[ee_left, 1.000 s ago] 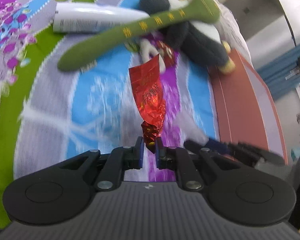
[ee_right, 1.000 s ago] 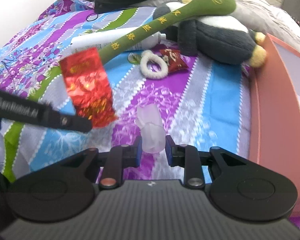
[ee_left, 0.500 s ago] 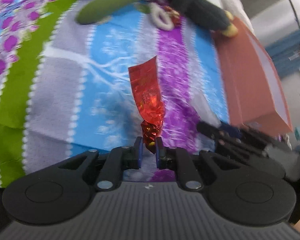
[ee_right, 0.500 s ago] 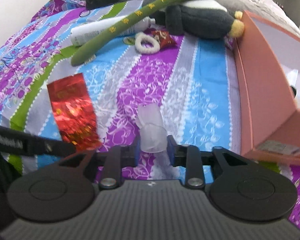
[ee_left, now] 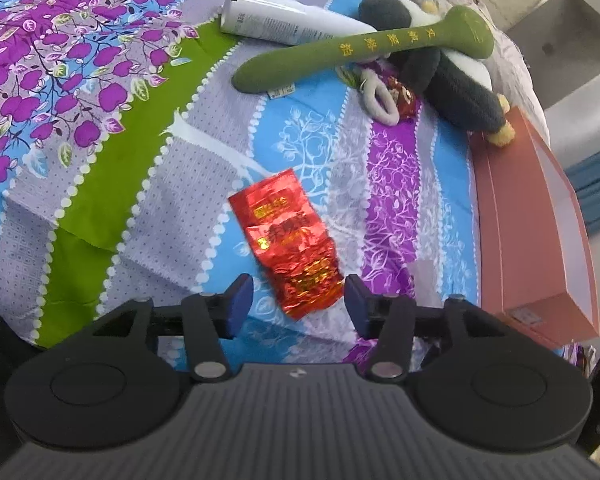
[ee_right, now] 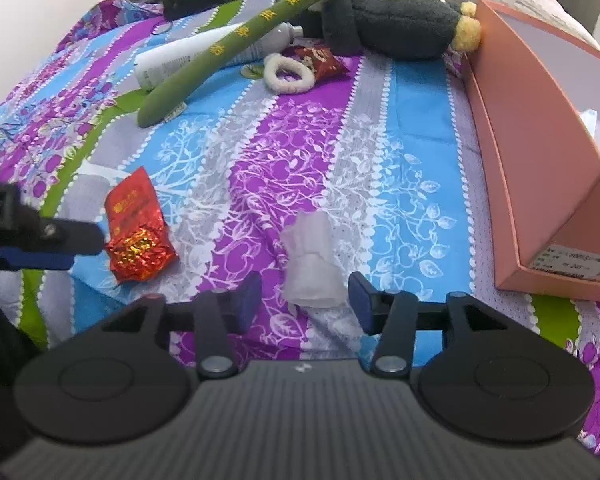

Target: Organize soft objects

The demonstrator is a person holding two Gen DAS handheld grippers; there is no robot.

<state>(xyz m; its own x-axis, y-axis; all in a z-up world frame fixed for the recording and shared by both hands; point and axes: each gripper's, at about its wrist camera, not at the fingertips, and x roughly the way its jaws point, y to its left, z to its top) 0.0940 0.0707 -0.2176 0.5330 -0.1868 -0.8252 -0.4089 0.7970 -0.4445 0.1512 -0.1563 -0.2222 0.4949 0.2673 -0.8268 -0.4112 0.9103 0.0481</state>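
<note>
Bed: striped floral sheet (ee_left: 112, 184), pink box (ee_right: 540, 168) at its right edge.
Left gripper (ee_left: 298, 304): jaws opening, red foil packet (ee_left: 288, 240) lies loose between.
Right gripper (ee_right: 304, 300): jaws opening, translucent wad (ee_right: 312, 264), perhaps plastic, lies free between.

red packet (ee_left: 290, 240): crinkled glossy foil. bedsheet (ee_left: 100, 168): matt printed cloth. box (ee_right: 540, 184): smooth matt card. penguin toy (ee_right: 400, 20): fuzzy plush. white tube (ee_left: 284, 20): glossy plastic. gripper bodies: ribbed matt black plastic.

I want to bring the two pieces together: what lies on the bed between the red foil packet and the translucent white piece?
Nothing: the right wrist view shows only bare patterned bedsheet between the red foil packet and the translucent white piece.
</note>
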